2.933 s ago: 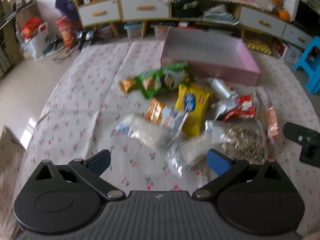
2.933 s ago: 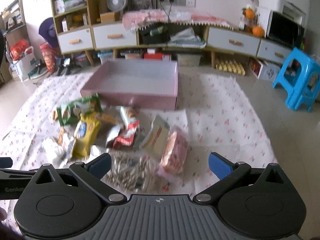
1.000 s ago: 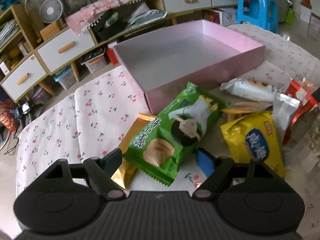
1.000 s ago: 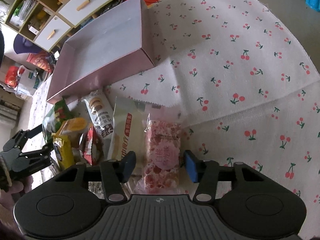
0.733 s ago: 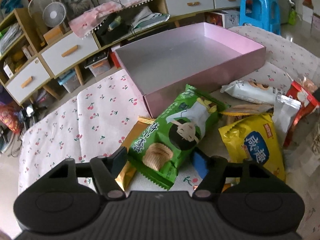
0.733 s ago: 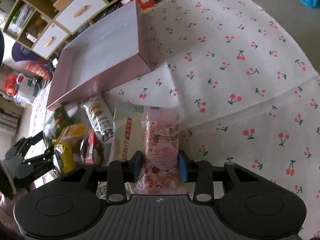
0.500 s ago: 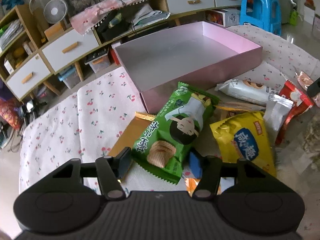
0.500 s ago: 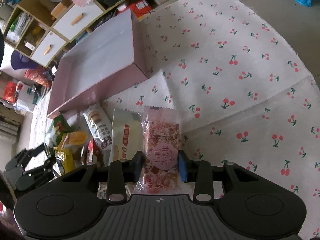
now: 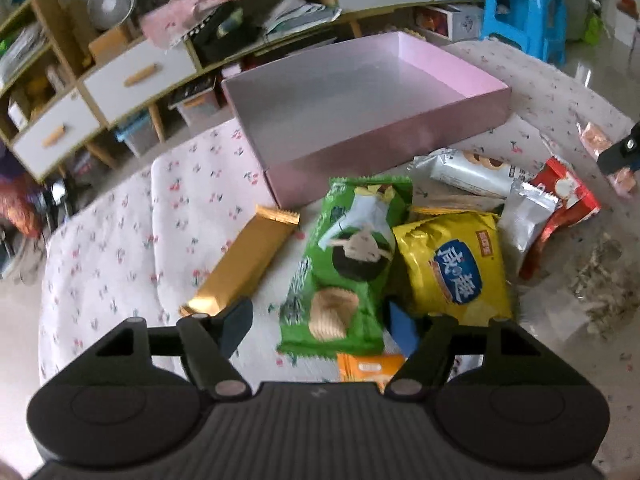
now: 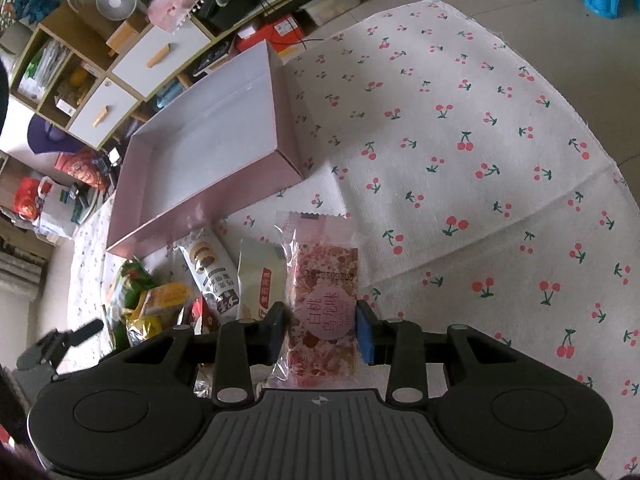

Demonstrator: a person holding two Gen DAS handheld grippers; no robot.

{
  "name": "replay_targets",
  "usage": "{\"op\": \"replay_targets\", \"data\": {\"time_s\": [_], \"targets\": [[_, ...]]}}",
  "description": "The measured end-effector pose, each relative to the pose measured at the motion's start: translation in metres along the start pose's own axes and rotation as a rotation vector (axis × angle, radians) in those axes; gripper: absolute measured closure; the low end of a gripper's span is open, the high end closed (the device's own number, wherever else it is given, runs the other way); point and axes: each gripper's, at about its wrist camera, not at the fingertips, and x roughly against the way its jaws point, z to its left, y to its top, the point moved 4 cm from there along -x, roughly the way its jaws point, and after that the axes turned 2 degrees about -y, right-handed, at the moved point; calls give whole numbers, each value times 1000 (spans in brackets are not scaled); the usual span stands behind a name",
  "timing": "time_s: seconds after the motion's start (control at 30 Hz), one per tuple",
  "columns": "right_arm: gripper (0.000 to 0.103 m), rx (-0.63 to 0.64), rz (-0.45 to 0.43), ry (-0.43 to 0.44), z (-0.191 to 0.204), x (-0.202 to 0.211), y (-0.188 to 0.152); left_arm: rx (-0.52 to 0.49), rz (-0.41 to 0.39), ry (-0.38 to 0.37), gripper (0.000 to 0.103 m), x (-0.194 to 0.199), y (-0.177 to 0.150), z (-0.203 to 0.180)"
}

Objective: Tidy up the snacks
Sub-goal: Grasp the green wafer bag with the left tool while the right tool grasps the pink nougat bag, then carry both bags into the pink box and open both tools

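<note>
My right gripper (image 10: 322,332) is shut on a pink nougat packet (image 10: 324,280), pads pressing both long sides, just right of the snack pile. An empty pink box (image 10: 208,204) stands beyond it. In the left wrist view the pink box (image 9: 384,148) lies behind a green chip bag (image 9: 352,264). My left gripper (image 9: 318,326) straddles that bag's near end and its jaws are opening; the left finger stands clear of the bag. A gold bar (image 9: 244,264) lies to the left, a yellow bag (image 9: 456,264) to the right.
A cherry-print cloth (image 10: 460,160) covers the floor. A silver cookie packet (image 9: 468,172), a red packet (image 9: 560,200), an orange packet (image 9: 368,368) and a clear seed bag (image 9: 600,284) crowd the pile. Drawers (image 9: 132,76) and a blue stool (image 9: 524,12) stand behind.
The right jaws closed onto the pink packet. The left jaws narrowed around the green bag, then widened again, and the bag turned more upright in the view.
</note>
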Motion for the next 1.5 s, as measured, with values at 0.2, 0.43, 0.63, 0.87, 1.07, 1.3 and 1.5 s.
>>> {"op": "replay_targets", "data": {"time_s": [0.2,0.43,0.63,0.87,1.07,1.3,1.5], "targets": [[68,20,-12,-10,3,2,0,-12,-4,-30,51,-16,6,-2],[68,19,-32,8,6,6,5,132,44,-44,53,-6,4,7],[68,-9,-55,38,14,12,13,188,24,-45,53,21,7,10],[68,-69,-97,110,32,22,25,239,-17,-24,54,44,29,8],[68,-143,-96,176,46,19,48,309,-81,-19,53,45,61,9],[68,-175,-175,217,52,-4,81,361,-126,-33,53,18,91,10],[68,-193,-217,248,53,-26,100,414,-124,-32,53,-14,98,14]]}}
